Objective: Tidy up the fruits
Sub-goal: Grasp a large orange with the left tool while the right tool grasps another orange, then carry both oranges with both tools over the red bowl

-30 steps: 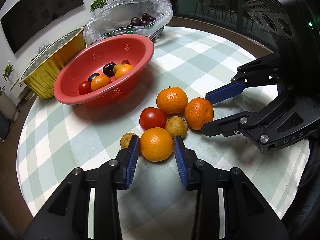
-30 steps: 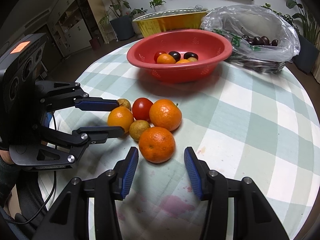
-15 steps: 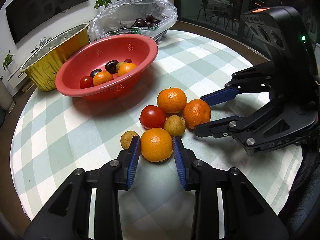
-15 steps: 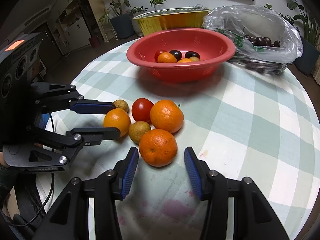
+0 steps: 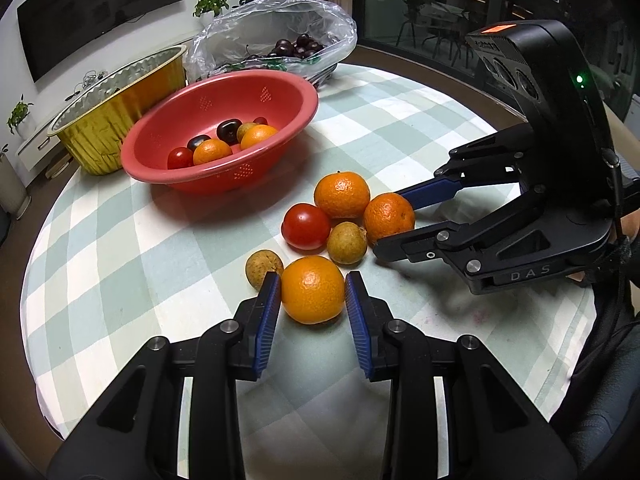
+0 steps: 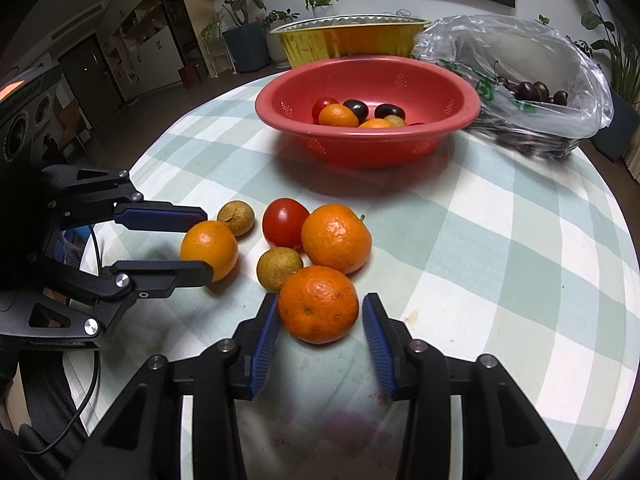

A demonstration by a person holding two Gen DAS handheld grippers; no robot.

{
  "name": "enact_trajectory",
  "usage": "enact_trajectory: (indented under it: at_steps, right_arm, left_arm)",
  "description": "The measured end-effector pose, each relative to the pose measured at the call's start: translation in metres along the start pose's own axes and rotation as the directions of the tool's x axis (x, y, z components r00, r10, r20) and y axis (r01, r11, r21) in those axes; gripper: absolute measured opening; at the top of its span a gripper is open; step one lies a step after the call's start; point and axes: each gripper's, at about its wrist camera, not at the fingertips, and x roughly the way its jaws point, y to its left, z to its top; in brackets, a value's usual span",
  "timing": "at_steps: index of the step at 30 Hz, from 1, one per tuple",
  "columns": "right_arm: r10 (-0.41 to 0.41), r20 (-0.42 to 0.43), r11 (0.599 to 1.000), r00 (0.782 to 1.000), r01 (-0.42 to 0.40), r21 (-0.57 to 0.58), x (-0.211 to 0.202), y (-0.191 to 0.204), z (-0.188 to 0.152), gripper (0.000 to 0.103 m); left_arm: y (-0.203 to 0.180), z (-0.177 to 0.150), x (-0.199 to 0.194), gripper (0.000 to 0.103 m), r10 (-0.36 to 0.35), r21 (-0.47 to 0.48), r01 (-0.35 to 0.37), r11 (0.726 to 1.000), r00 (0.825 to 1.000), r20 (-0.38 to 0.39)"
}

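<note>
— Oranges first: where do they sit?
— One smooth orange sits between the pads of the left tongs, which stand narrow and touch it on both sides. A pitted mandarin lies between the jaws of the right tongs. Those jaws have just been closing; one pad meets the peel and the other is a sliver off.
— What crowds the tips?
— Just ahead of both pairs are a tomato, another mandarin and a brown fruit, bunched together. A second brown fruit touches the outer side of the left tongs' finger.
— Open room?
— There is bare checked cloth outward of each pair and back toward the near table edge. The red basin, part filled, stands well ahead with clear cloth in between. Behind it, by the far edge, are a gold foil tray and a bag of cherries.
</note>
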Motion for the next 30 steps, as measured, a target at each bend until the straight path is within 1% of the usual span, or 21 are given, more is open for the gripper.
enact_trajectory:
  at_steps: [5,16,24,30]
  right_arm:
    - [0.005,0.002,1.0,1.0,-0.005,0.005,-0.002,0.0,0.0,0.041]
    - [0.007,0.029,0.999,1.0,-0.008,0.046,-0.023,-0.008,-0.005,0.04]
    - [-0.013,0.059,0.997,0.998,0.009,0.07,-0.037,-0.018,0.002,0.04]
    - [-0.035,0.081,0.996,0.996,0.028,0.089,-0.046,-0.031,0.012,0.04]
  left_arm:
    - [0.001,0.0,-0.002,0.031,-0.003,-0.012,0.003,1.0,1.0,0.006]
    - [0.007,0.002,-0.012,0.031,0.01,-0.049,-0.008,0.999,0.999,0.031]
    - [0.02,0.014,-0.027,0.031,0.033,-0.072,-0.028,0.997,0.997,0.064]
    - [0.03,0.03,-0.039,0.031,0.054,-0.08,-0.047,0.996,0.994,0.098]
